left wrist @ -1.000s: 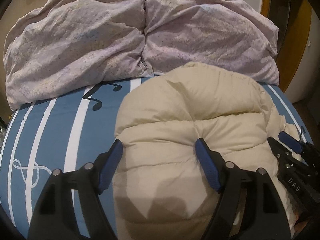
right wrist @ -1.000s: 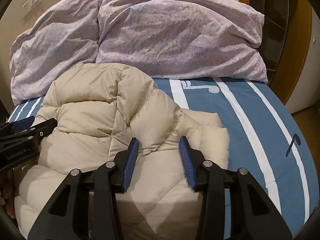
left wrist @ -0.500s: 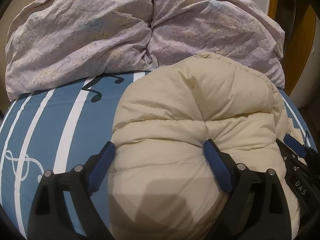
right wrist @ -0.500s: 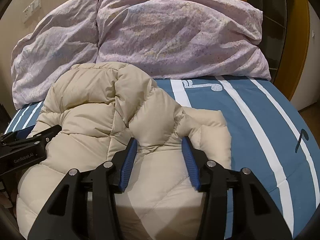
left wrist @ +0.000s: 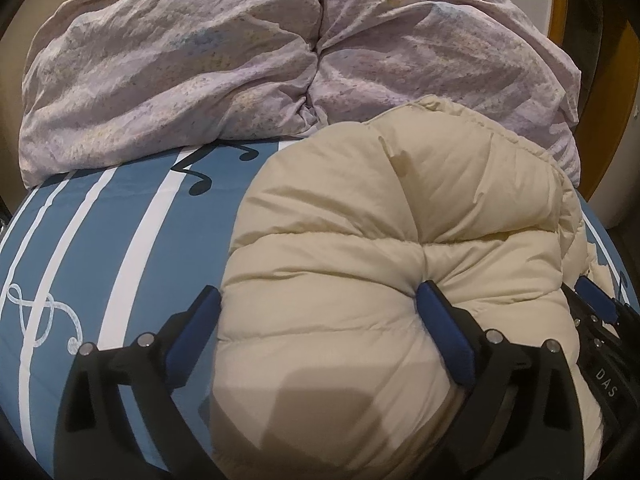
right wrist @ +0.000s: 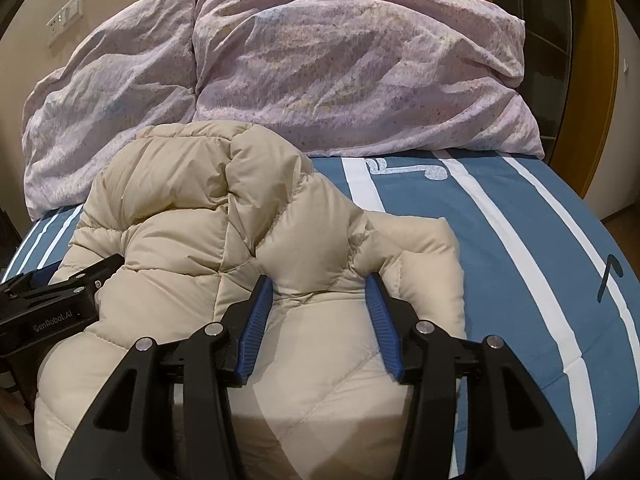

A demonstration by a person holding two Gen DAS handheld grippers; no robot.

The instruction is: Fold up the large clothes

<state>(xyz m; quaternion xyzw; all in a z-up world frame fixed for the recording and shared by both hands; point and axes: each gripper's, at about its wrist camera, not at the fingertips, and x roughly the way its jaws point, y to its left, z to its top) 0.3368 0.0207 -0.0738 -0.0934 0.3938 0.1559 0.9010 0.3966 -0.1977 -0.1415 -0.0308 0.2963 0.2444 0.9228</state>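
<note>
Puffy cream jacket (left wrist: 360,280), bunched (quilted); left gripper (left wrist: 320,312) just opened wide, right gripper (right wrist: 318,300) pinching a fold.

Puffy cream down jacket (right wrist: 208,240) lies bunched on striped bed (right wrist: 520,248)

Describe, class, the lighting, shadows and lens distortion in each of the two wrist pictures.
Left wrist view: warm indoor light, sharp focus; the left tool casts an angular shadow on the near jacket; the bed stripes bow outward and the corners go black. Right wrist view: same warm light, no glare; a similar shadow lies under the right tool; the door frame curves.
</note>
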